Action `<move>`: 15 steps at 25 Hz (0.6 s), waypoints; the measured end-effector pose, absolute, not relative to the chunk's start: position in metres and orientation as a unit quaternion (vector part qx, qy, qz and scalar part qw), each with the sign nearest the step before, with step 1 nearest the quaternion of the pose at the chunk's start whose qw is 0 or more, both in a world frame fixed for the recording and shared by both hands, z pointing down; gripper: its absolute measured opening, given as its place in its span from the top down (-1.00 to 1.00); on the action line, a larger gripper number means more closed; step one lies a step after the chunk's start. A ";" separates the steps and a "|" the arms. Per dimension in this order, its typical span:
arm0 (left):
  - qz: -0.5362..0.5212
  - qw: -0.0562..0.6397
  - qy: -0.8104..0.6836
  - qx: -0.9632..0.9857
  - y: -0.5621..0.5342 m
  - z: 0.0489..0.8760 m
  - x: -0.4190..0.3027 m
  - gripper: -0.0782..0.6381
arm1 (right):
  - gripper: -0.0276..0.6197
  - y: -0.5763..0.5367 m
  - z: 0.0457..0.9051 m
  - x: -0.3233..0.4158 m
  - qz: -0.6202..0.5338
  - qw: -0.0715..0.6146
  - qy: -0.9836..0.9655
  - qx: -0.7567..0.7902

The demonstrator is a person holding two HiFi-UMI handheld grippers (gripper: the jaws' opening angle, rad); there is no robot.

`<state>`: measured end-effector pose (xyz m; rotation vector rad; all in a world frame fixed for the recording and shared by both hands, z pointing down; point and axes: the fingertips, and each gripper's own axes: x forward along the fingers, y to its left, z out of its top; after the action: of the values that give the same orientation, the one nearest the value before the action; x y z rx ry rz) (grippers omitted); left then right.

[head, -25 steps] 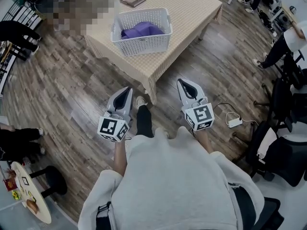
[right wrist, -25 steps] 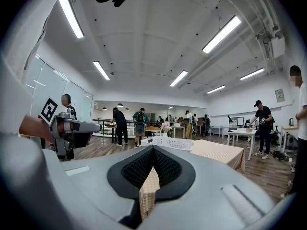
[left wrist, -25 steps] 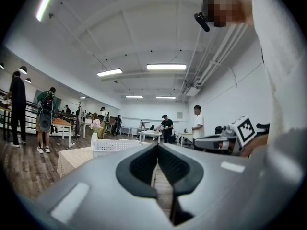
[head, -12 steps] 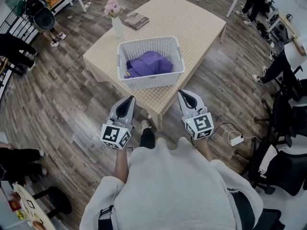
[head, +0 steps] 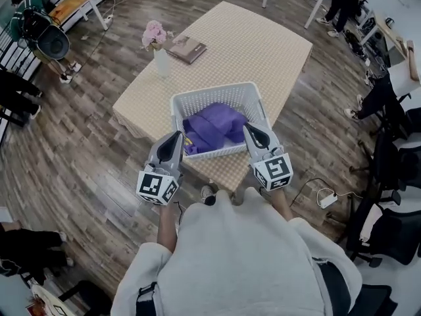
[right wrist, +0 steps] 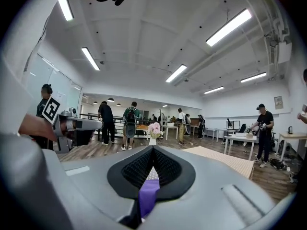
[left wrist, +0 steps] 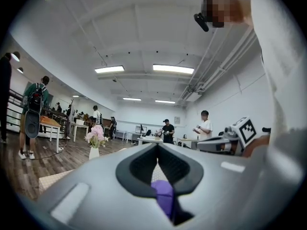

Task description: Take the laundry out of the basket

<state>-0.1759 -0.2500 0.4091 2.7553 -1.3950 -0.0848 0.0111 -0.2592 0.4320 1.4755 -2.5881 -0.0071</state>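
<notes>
A white slatted laundry basket (head: 212, 153) stands at the near end of a beige checked table (head: 263, 41). Purple laundry (head: 214, 123) lies bunched inside it. My left gripper (head: 179, 135) is shut and empty, its tip at the basket's near left corner. My right gripper (head: 249, 128) is also shut and empty, over the basket's near right rim. In the left gripper view the jaws (left wrist: 157, 146) meet, and the purple cloth (left wrist: 164, 196) shows beyond them. The right gripper view shows the same: closed jaws (right wrist: 152, 149) with the purple laundry (right wrist: 148, 196) behind.
A vase of pink flowers (head: 157, 42) and a book (head: 187, 49) sit on the table's far left. A power strip (head: 327, 200) lies on the wood floor at right, beside dark chairs (head: 388, 222). People stand around the room's edges.
The table and basket have come much nearer in the head view. Both grippers have travelled forward from over the floor to the basket's near rim, staying shut.
</notes>
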 end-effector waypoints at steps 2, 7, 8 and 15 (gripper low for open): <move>-0.027 0.027 -0.445 0.895 -0.269 0.409 -0.178 0.76 | 0.92 -0.276 0.431 0.011 0.000 0.082 -0.861 0.501; -0.022 0.026 -0.443 0.896 -0.305 0.412 -0.179 0.76 | 0.92 -0.305 0.436 0.017 0.008 0.081 -0.858 0.508; -0.021 0.025 -0.444 0.895 -0.310 0.413 -0.178 0.76 | 0.92 -0.311 0.437 0.021 0.010 0.078 -0.857 0.510; -0.003 0.021 -0.483 0.875 -0.336 0.420 -0.173 0.76 | 0.92 -0.356 0.432 0.040 0.015 0.060 -0.866 0.496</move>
<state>-0.1734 -0.3360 0.4201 2.7138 -1.4980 -0.0086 0.0403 -0.3562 0.4322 1.5009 -2.6228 0.0457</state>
